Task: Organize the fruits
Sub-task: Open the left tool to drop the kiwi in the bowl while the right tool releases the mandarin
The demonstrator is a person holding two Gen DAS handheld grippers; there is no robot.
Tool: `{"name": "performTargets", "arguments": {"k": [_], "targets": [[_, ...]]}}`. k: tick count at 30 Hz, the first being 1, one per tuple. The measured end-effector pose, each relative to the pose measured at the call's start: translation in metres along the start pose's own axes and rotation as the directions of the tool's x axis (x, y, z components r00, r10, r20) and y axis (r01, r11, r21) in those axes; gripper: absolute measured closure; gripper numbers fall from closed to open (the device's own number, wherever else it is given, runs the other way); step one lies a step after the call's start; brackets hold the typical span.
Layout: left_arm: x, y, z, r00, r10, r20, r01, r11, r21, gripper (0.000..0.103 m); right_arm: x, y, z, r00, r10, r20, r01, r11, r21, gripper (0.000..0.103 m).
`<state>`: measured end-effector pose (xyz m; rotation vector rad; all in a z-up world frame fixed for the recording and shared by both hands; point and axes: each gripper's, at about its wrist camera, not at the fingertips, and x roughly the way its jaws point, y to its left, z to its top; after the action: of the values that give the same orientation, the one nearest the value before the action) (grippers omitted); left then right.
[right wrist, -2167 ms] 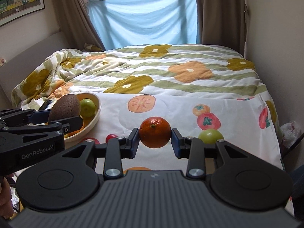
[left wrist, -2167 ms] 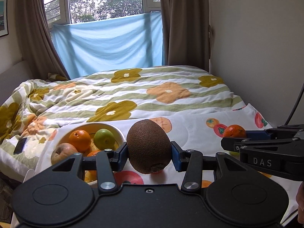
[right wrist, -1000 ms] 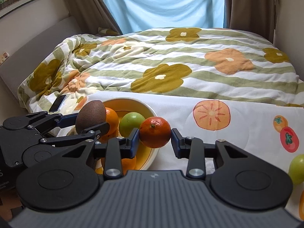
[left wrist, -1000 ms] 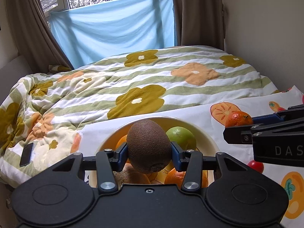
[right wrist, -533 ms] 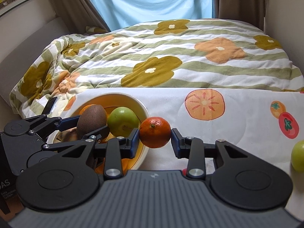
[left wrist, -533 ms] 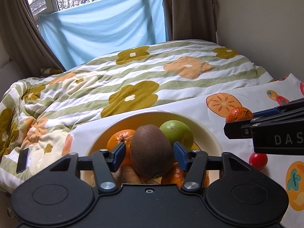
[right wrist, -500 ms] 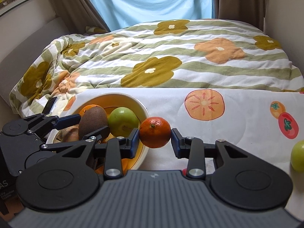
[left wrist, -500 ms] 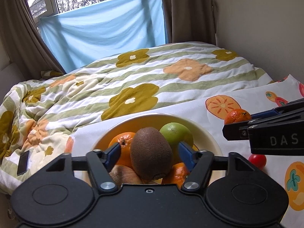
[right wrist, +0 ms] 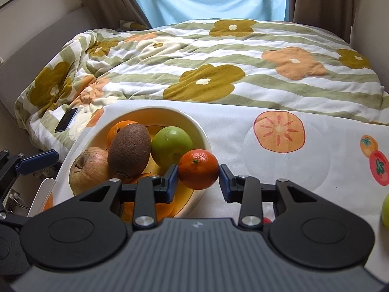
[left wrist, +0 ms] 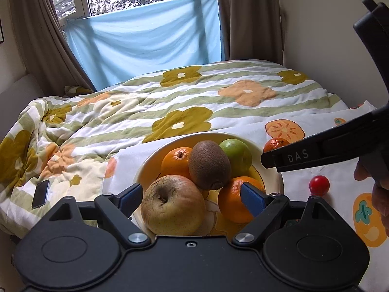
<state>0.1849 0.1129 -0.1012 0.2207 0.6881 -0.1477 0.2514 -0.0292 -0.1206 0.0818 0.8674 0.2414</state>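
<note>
A cream bowl (left wrist: 150, 157) (right wrist: 194, 126) on the fruit-print cloth holds a brown kiwi (left wrist: 209, 165) (right wrist: 129, 150), a green apple (left wrist: 234, 151) (right wrist: 172, 145), a brownish apple (left wrist: 173, 205) (right wrist: 89, 169) and oranges (left wrist: 176, 162). My left gripper (left wrist: 192, 196) hangs over the bowl's near side; its jaws are opening, and the kiwi lies free on the pile beyond them. My right gripper (right wrist: 198, 179) is shut on a small mandarin (right wrist: 198, 168) (left wrist: 276, 144) just over the bowl's right rim.
A small red tomato (left wrist: 319, 185) lies on the cloth right of the bowl. A green fruit (right wrist: 385, 213) shows at the right edge. A dark phone (left wrist: 40, 194) (right wrist: 66, 119) rests on the flowered quilt to the left. A wall runs along the right.
My left gripper let go of the kiwi, which now rests on the pile in the bowl, and drew back with its jaws spread. The right gripper brought the mandarin closer to the bowl.
</note>
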Motion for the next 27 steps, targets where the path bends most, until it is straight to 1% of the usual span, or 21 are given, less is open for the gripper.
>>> {"name": "performTargets", "arguments": {"k": [5, 12, 13, 14, 15, 19, 27], "targets": [[-0.002, 0.004, -0.006, 1.0, -0.01, -0.008, 0.01, 1.0, -0.027, 0.013, 0.01, 0.007, 0.0, 1.0, 0.005, -0.009, -0.006, 1.0, -0.019, 0.052], [-0.002, 0.009, -0.01, 1.0, -0.017, -0.014, 0.016, 0.998, -0.053, 0.013, 0.014, 0.011, -0.003, 1.0, 0.01, -0.009, -0.01, 1.0, -0.026, 0.051], [-0.002, 0.01, -0.011, 1.0, -0.016, -0.013, 0.015, 0.999, -0.052, 0.013, 0.014, 0.012, -0.003, 1.0, 0.007, -0.005, -0.007, 1.0, -0.028, 0.047], [-0.003, 0.009, -0.011, 1.0, -0.015, -0.013, 0.014, 0.999, -0.051, 0.013, 0.013, 0.013, -0.003, 1.0, 0.004, -0.006, -0.004, 1.0, -0.029, 0.036], [-0.003, 0.009, -0.011, 1.0, -0.014, -0.014, 0.013, 0.999, -0.05, 0.013, 0.012, 0.013, -0.003, 1.0, 0.001, 0.0, -0.001, 1.0, -0.029, 0.032], [-0.004, 0.008, -0.012, 1.0, -0.012, -0.016, 0.011, 0.999, -0.048, 0.013, 0.004, 0.014, -0.006, 1.0, -0.005, 0.023, 0.006, 0.999, -0.034, 0.009], [-0.015, 0.005, -0.007, 1.0, 0.0, -0.003, 0.0, 0.999, -0.041, 0.013, -0.012, 0.013, -0.007, 0.999, 0.003, 0.04, -0.001, 0.999, -0.041, 0.008]]}}
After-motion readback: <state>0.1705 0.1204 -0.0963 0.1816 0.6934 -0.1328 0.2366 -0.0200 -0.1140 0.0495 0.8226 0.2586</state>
